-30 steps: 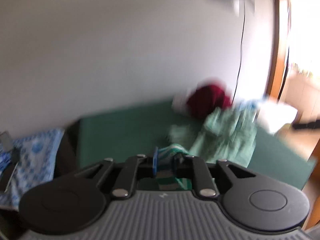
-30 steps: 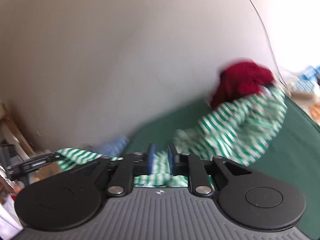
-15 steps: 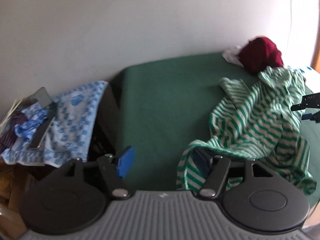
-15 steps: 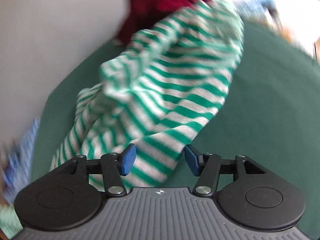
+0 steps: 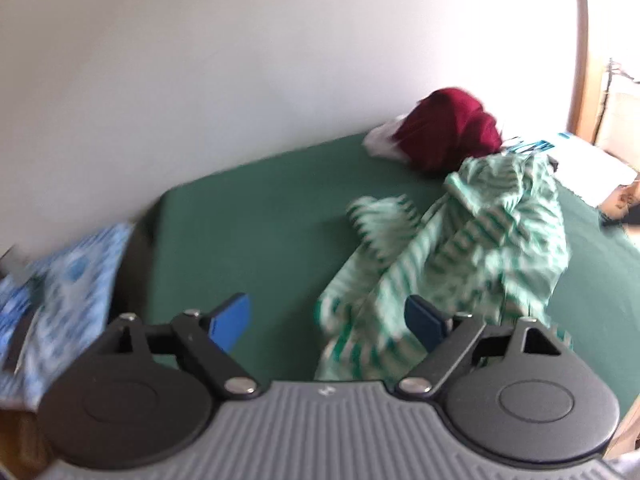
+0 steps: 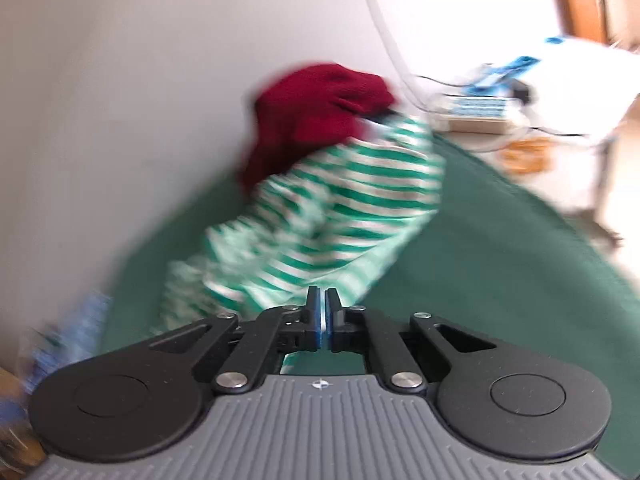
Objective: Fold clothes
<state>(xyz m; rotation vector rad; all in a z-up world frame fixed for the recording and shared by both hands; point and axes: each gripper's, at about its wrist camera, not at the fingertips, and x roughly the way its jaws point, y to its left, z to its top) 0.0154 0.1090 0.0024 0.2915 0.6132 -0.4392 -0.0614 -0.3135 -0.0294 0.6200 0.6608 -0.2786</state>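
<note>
We see the green-and-white striped shirt (image 5: 472, 248) lying crumpled on the green bed (image 5: 248, 232), toward its right half in the left wrist view; one striped edge trails down to the near side, just beside the left gripper's (image 5: 328, 320) right finger; a dark red garment (image 5: 452, 132) sits bunched against the white wall (image 5: 240, 60) at the far corner, touching the shirt's top end; something white pokes out under it, too blurred to name.

Left fingers are spread wide and opening; the blue pads (image 5: 232, 320) grip nothing, with bare green sheet between them and the shirt's hem at the right pad; a blue-and-white patterned cloth (image 5: 68, 280) covers something low left of the bed.

Right gripper (image 6: 322, 312): fingers closing, pads nearly together with only a thin slit left; the shirt's (image 6: 332, 216) near edge sits right at the tips; the frame is motion-blurred, so we can't tell if fabric is actually pinched, though it looks like none is; from this side the red garment (image 6: 316, 112) lies on the shirt's far end; beyond the bed, a cluttered bright area with cables and blue-white packaging (image 6: 480, 108).
</note>
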